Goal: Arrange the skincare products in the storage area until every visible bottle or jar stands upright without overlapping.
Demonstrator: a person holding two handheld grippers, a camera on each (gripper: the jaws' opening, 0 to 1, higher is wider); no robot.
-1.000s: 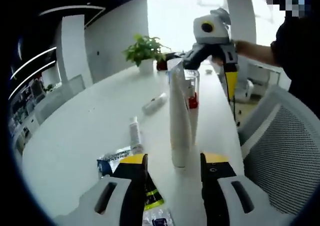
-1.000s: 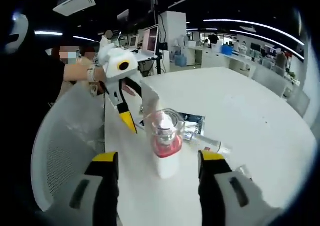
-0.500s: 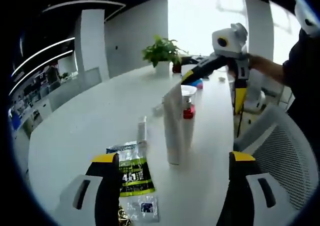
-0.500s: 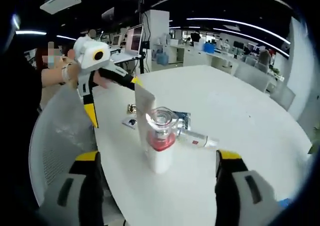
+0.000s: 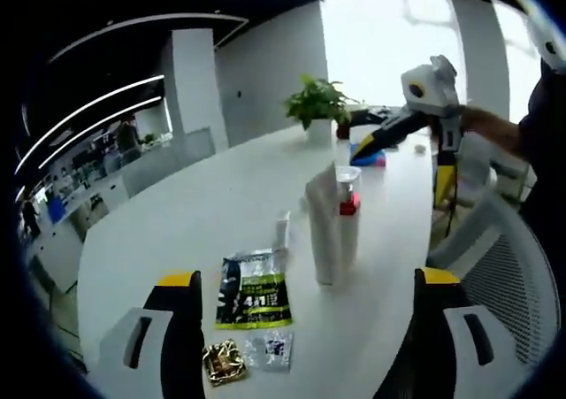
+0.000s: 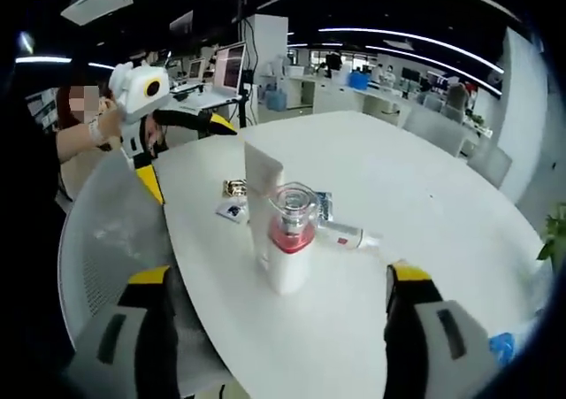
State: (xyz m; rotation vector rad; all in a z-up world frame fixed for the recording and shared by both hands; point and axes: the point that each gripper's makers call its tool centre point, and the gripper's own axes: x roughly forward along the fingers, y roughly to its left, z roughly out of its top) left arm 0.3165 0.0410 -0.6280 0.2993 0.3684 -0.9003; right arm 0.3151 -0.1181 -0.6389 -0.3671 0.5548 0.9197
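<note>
left hand-held gripper (image 5: 305, 328): jaws wide apart, empty, low over white counter (image 5: 203, 204)
right hand-held gripper (image 6: 279, 328): released, empty
tube (image 5: 322, 225): upright, ahead between left jaws, touching bottle
bottle (image 6: 290, 240): upright, red collar, clear cap, centred ahead of right jaws
small tube (image 6: 349, 236): lying flat behind bottle
packets (image 5: 253, 290): flat, near left jaw
</note>
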